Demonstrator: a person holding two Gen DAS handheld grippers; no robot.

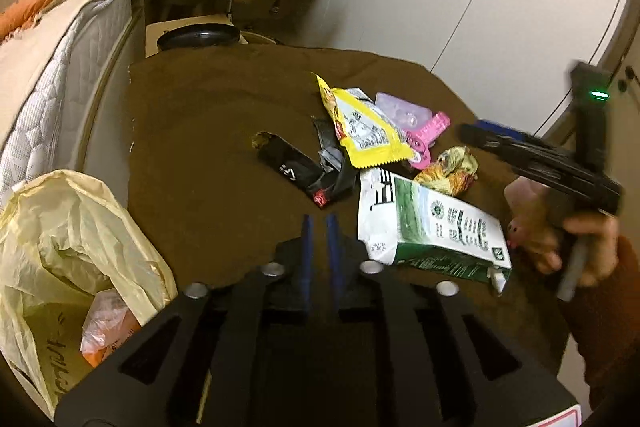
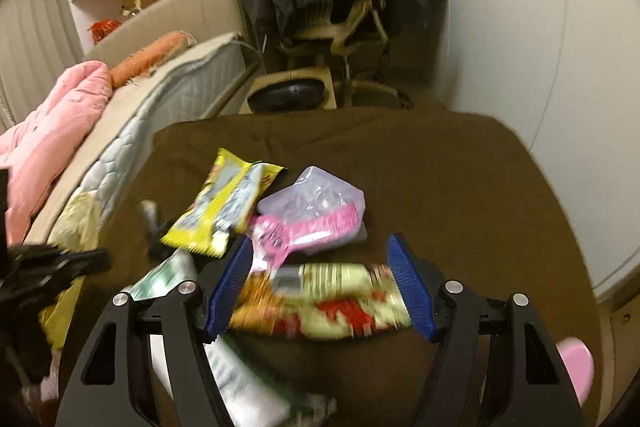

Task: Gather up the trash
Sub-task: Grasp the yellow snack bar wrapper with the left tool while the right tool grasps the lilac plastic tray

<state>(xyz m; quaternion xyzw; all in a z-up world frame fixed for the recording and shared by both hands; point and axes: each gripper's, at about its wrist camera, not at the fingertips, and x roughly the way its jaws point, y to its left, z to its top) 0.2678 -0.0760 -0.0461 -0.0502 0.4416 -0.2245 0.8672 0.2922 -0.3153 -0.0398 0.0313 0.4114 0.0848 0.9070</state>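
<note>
A brown cloth-covered table (image 1: 224, 131) is holding the scattered trash. The right gripper (image 2: 320, 287) is standing spread around a crumpled snack wrapper (image 2: 320, 307), unpinched; squeezing at its middle should work. The left gripper (image 1: 320, 223), nearly closed, is holding nothing beside the yellow bag (image 1: 60, 247).

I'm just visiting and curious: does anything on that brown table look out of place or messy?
Yes. Trash lies strewn over the brown table: a milk carton tipped on its side, a torn-open yellow wrapper and a crumpled wrapper. The yellow bag beside the table sags open.
</note>
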